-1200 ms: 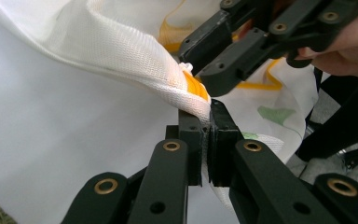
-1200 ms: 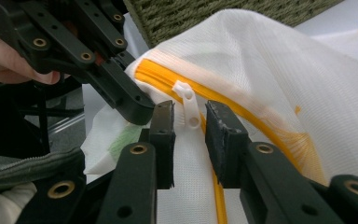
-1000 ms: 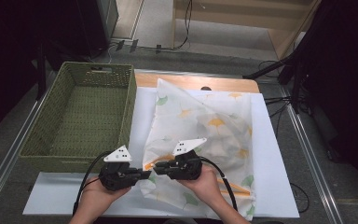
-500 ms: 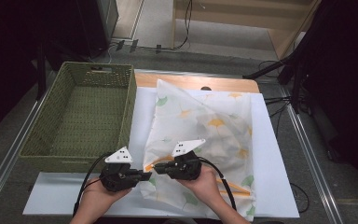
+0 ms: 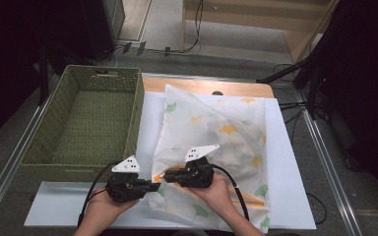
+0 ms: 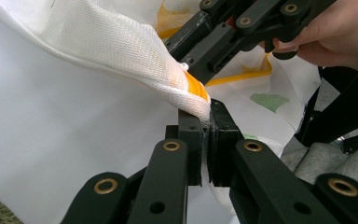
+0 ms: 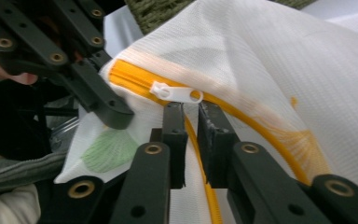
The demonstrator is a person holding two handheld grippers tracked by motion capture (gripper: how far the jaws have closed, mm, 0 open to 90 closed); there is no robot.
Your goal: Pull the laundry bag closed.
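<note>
left claw (image 6: 204, 125) clenched on mesh bag (image 5: 216, 142) edge; right claw (image 7: 191, 122) view reveals white zipper pull (image 7: 176, 92) just beyond its jaws, which have just been opening, ungripped.

The basket (image 5: 86, 125) stands at the left of the table (image 5: 295, 196), on the sheet's (image 5: 283, 162) left part. The bag (image 5: 216, 142) lies on the sheet just right of the basket, touching its right wall. At the bag's near-left corner the left gripper (image 5: 153, 186) and right gripper (image 5: 170, 176) meet, the zipper pull (image 7: 175, 92) just beyond the right gripper's tips.
</note>
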